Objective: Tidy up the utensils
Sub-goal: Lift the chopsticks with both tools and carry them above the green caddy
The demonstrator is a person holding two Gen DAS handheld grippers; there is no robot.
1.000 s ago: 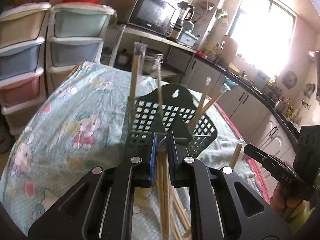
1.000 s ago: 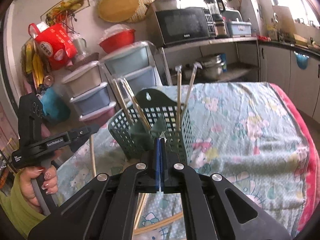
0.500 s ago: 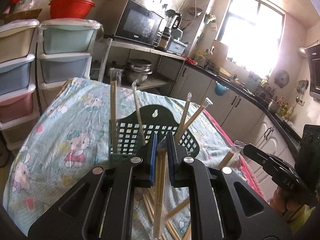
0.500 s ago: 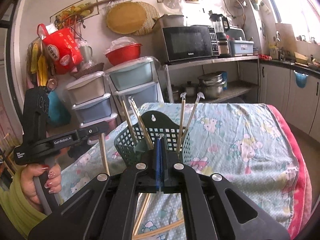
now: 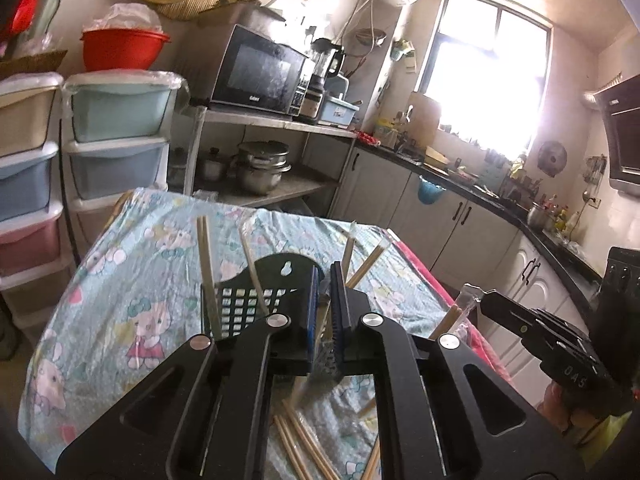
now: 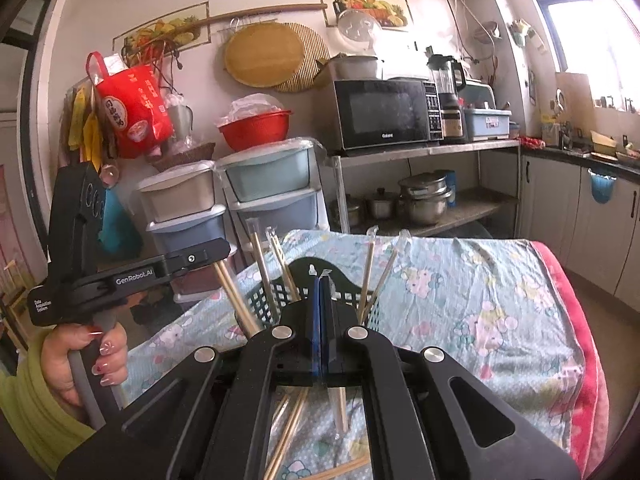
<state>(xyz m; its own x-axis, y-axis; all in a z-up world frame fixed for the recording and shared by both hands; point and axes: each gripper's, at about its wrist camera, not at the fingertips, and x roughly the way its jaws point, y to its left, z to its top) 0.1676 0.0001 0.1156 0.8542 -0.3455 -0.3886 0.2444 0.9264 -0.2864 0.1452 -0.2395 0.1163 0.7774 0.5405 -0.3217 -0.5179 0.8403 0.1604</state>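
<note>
A dark green slotted utensil basket [image 5: 248,304] stands on the table with several wrapped chopstick pairs upright in it; it also shows in the right wrist view [image 6: 264,300]. My left gripper [image 5: 325,280] is shut on a wrapped chopstick pair [image 5: 320,340], held above and in front of the basket. In the right wrist view the same pair [image 6: 236,300] hangs from the left gripper's jaws beside the basket. My right gripper [image 6: 322,292] is shut and looks empty, just in front of the basket. Loose chopsticks [image 5: 296,440] lie on the cloth below.
The table has a light blue cartoon-print cloth [image 5: 132,280] with a pink edge [image 6: 576,320] on the right. Stacked plastic drawers [image 5: 116,136] stand at the far left. A steel shelf with a microwave [image 6: 384,114] and pots is behind the table.
Both grippers have risen and pulled back from the basket. The left gripper has lifted its chopstick pair up off the cloth. The right gripper stays shut.
</note>
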